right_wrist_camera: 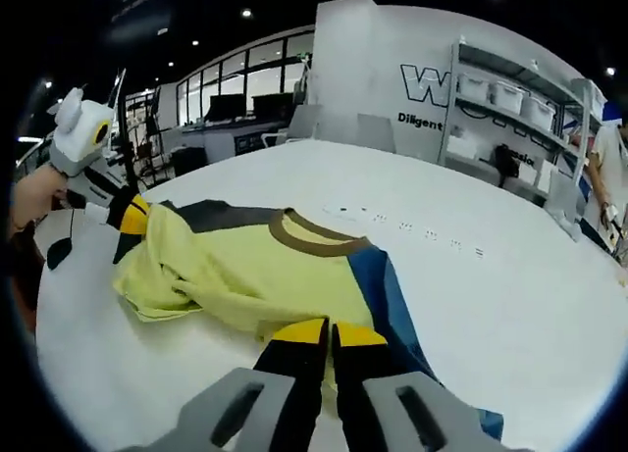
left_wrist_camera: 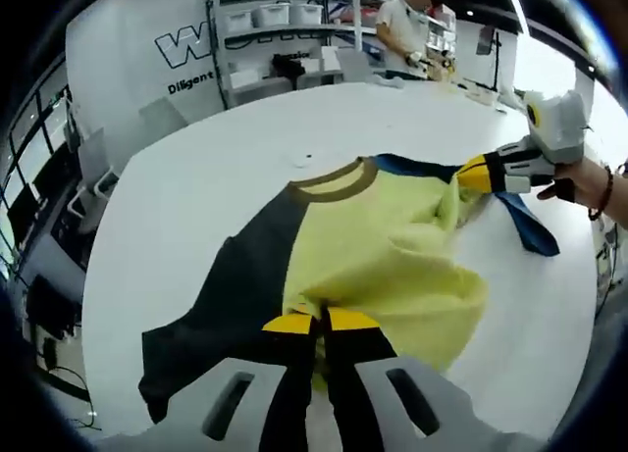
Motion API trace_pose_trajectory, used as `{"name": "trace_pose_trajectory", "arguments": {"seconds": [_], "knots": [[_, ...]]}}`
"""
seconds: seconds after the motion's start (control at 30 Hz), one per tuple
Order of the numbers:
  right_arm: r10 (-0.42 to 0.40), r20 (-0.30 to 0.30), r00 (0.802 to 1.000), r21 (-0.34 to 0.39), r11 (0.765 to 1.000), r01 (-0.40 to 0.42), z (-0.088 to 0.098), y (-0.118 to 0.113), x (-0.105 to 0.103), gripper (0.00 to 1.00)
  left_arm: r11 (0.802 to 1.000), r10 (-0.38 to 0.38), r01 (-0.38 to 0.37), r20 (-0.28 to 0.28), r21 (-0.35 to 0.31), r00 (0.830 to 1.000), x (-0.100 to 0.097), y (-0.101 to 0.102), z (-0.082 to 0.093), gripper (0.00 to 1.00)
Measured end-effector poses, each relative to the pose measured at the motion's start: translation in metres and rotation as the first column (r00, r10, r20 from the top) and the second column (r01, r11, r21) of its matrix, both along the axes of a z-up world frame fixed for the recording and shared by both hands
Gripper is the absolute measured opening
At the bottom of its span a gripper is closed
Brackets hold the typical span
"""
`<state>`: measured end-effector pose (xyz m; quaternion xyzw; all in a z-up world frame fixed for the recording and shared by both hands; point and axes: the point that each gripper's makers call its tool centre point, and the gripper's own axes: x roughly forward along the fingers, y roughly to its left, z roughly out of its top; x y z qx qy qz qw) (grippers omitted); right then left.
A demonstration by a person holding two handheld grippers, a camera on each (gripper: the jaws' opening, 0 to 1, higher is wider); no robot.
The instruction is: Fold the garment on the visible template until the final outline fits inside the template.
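Mid-fold, the left claw and right claw each pinch the shirt's yellow cloth on the desk; next, probably lay that fold flat.

1. A white wall panel behind the worktop is showing a large outlined "W" in the left gripper view, the letters after it being hidden by shelving.
2. Beneath it, "Diligent" is reading in small dark print, cut off by the same shelving.
3. In the right gripper view, the same panel is displaying "W" and "Diligent" again.
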<state>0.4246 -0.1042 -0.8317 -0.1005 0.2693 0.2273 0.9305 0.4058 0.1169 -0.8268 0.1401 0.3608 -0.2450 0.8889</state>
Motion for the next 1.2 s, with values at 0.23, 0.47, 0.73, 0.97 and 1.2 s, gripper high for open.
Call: {"name": "trace_pose_trajectory", "arguments": {"seconds": [0.23,0.47,0.73,0.97,1.2], "knots": [[0.002,-0.05,0.999,-0.06,0.998,-0.005,-0.026,0.0,0.007,0.0,0.999,0.031,-0.031,-0.01,0.042,0.999,0.016,0.007,-0.017,0.03],[-0.002,-0.052,0.999,-0.095,0.995,-0.003,-0.03,0.0,0.006,0.0,0.996,0.07,-0.068,-0.034,0.063,0.997,0.018,0.012,-0.027,0.04],[-0.085,-0.07,0.994,0.011,0.996,0.086,-0.02,-0.007,0.007,0.05,0.986,0.048,-0.048,0.009,0.162,0.999,0.019,0.016,-0.024,0.1],[-0.114,-0.058,0.992,0.058,0.991,0.117,-0.002,-0.015,0.0,0.16,0.987,0.07,-0.069,-0.004,0.142,0.998,0.019,0.019,-0.025,0.11],[-0.114,-0.048,0.992,0.074,0.99,0.117,0.011,-0.013,-0.012,0.18,0.988,0.066,-0.064,-0.007,0.141,0.998,0.019,0.019,-0.025,0.11]]}}
